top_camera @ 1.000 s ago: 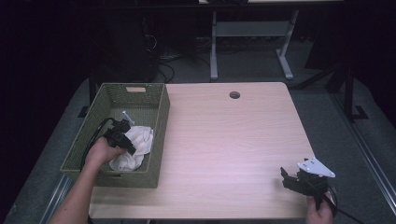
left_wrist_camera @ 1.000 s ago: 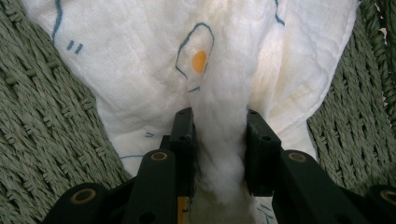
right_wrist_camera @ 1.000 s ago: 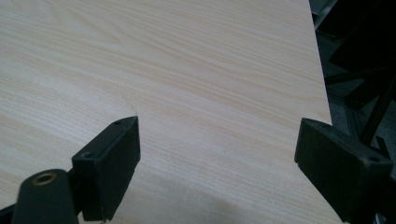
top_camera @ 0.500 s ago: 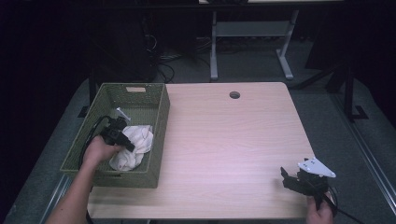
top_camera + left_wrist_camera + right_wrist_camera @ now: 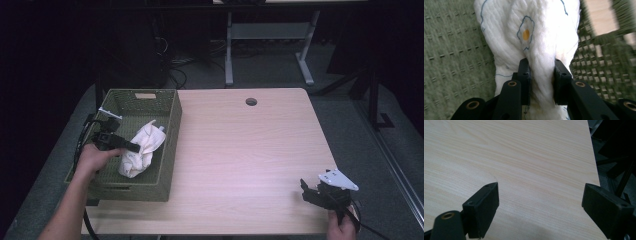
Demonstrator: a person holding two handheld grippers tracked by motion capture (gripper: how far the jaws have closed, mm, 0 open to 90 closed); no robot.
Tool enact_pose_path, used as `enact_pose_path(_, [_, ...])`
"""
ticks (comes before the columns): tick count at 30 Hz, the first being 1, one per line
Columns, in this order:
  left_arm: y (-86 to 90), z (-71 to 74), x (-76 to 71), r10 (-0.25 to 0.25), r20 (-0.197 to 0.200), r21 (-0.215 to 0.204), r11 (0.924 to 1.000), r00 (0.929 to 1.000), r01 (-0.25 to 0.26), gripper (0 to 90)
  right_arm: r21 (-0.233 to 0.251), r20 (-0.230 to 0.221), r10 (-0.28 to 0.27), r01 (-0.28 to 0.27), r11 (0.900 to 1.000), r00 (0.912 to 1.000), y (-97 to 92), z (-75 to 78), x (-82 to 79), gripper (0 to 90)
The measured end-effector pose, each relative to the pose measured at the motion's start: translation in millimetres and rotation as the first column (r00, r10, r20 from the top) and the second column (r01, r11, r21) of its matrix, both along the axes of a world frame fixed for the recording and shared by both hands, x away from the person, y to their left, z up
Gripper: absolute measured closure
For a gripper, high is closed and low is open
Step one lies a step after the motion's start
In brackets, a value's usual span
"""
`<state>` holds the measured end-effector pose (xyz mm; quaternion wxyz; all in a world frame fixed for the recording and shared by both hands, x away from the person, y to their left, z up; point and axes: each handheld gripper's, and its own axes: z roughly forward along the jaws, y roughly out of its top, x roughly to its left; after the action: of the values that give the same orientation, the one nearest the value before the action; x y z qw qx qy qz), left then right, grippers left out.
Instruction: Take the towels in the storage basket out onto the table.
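Basket [image 5: 170, 125] walls ring white cloth [image 5: 142, 150] pinched by left tool [image 5: 134, 148]; right tool [image 5: 307, 189] wide over bare table [image 5: 250, 150]

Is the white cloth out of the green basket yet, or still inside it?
Still inside. The white cloth hangs bunched within the green basket walls, pinched in the left gripper.

- Left tongs [image 5: 541, 82]: two black jaws with blocky square pads, brass-ringed holes along the arms.
- A black cable loops from them beside the hand [image 5: 95, 157].
- Right tongs [image 5: 540, 210]: matte black jaws, one brass-ringed hole.
- A grey three-cornered plate [image 5: 339, 179] sits on top.
- Forearms bare, no sleeves.
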<state>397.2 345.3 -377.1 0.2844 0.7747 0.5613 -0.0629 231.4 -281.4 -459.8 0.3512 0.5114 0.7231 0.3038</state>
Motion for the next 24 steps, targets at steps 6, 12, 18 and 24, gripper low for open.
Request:
enact_pose_path(6, [7.9, 6.6, -3.1, 0.015, 0.024, -0.088, 0.9960, 0.9996, -0.013, 71.6, 0.004, 0.004, -0.004, 0.004, 1.0000, 1.0000, -1.3, 1.0, -0.7, 13.9])
enact_pose_path(12, [14.2, 13.7, -5.1, 0.039, 0.045, -0.162, 0.9863, 0.9982, -0.031, 71.5, -0.002, 0.002, 0.002, -0.002, 1.0000, 1.0000, 0.3, 0.4, -0.1, 13.9])
enact_pose_path(18, [15.6, 17.8, -7.9, 0.033, 0.063, -0.213, 0.9769, 0.9975, -0.019, 71.2, 0.000, 0.002, -0.002, 0.002, 1.0000, 1.0000, 0.2, 0.4, -0.3, 13.9])
enact_pose_path(24, [17.5, 21.3, -9.5, 0.038, 0.073, -0.264, 0.9643, 0.9966, -0.018, 71.2, -0.001, 0.001, 0.000, 0.000, 1.0000, 1.0000, 0.6, 0.9, -0.7, 13.9])
